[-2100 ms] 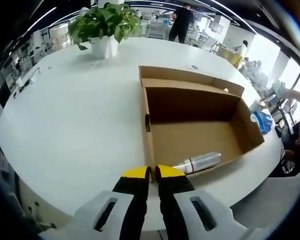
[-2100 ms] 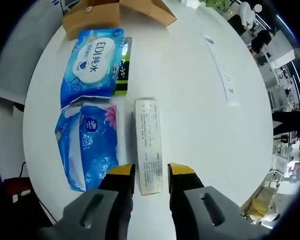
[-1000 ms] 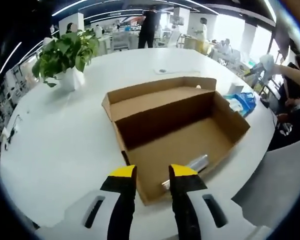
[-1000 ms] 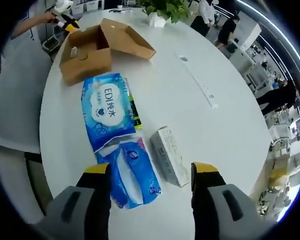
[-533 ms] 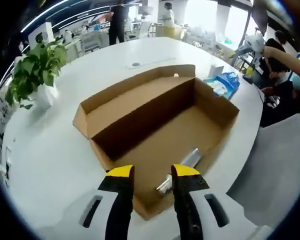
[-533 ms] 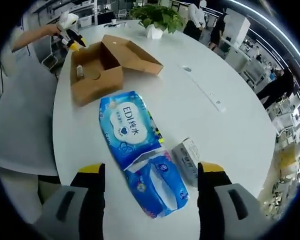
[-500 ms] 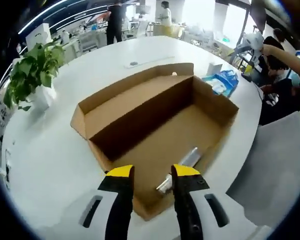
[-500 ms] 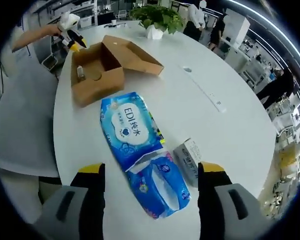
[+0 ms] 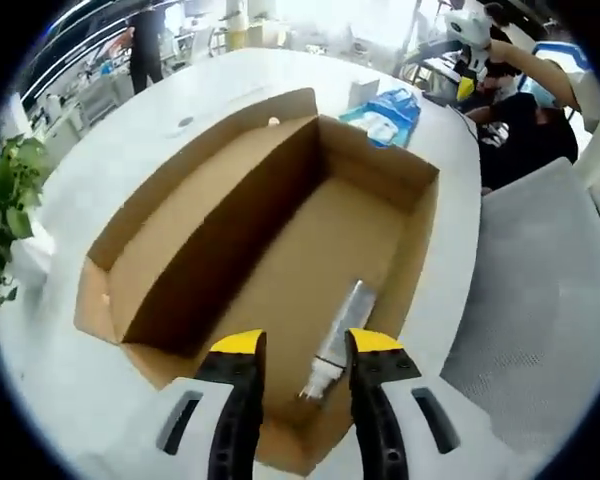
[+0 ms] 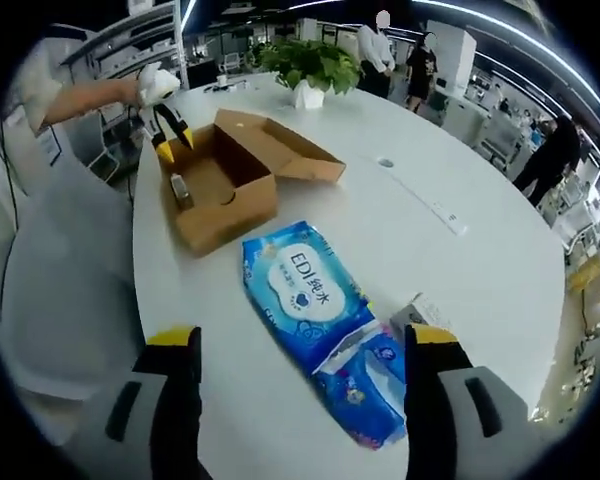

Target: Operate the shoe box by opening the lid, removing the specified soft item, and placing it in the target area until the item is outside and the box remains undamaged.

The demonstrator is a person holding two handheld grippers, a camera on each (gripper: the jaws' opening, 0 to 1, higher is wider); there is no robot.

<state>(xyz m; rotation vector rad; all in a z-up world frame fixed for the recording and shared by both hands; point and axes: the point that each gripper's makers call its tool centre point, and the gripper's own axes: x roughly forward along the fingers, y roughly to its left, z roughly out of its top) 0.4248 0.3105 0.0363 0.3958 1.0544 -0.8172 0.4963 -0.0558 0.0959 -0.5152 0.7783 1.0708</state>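
The left gripper (image 9: pixel 301 345), jaws apart, hovers over a slim tube (image 9: pixel 337 336) lying in the open shoe box (image 9: pixel 370 165) (probably light, slippery); mid-body grip suits. The right gripper (image 10: pixel 298 345) hangs wide open.

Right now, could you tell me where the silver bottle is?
In the left gripper view, the bottle lies inside the open box, by its near wall, just ahead of the jaws.

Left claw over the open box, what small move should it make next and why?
Probably lower the left claw a little further and close on the silver bottle. Its jaws are open and already straddle the bottle, which lies alone on the floor of the open cardboard box, near the front wall, so a gentle descent should avoid scraping the cardboard.
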